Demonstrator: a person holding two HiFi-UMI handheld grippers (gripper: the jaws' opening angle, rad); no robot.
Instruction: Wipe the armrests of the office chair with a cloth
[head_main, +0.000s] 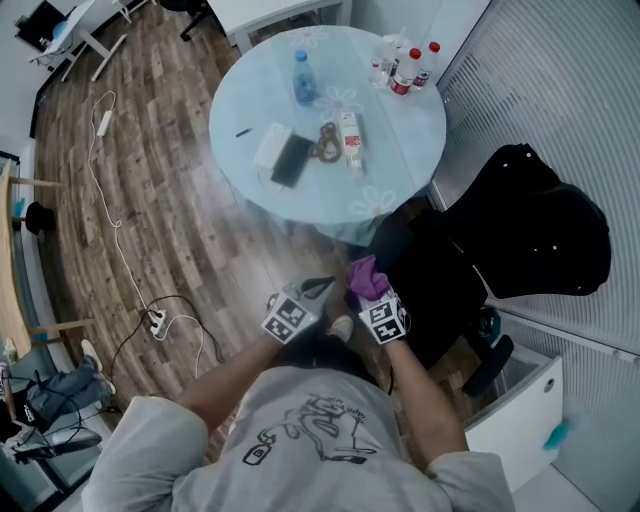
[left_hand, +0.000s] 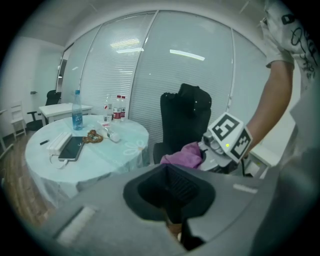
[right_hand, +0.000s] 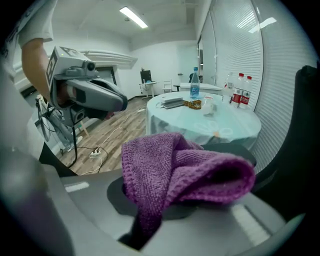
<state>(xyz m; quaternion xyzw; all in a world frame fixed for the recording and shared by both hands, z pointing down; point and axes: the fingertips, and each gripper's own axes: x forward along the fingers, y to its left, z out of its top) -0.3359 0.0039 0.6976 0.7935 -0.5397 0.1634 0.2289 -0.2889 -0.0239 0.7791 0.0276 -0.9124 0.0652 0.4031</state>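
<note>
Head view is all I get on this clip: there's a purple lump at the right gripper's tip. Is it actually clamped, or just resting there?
Observer: Clamped. In the right gripper view, the right gripper has its jaws shut on the purple cloth, which bunches up out of them.
Operator: And the left one, is it holding anything?
Observer: No. The left gripper view shows the left gripper with its jaws together and nothing between them.
Operator: Is the cloth plain or textured?
Observer: Textured. The right gripper view shows a knitted weave with a stitched edge.
</note>
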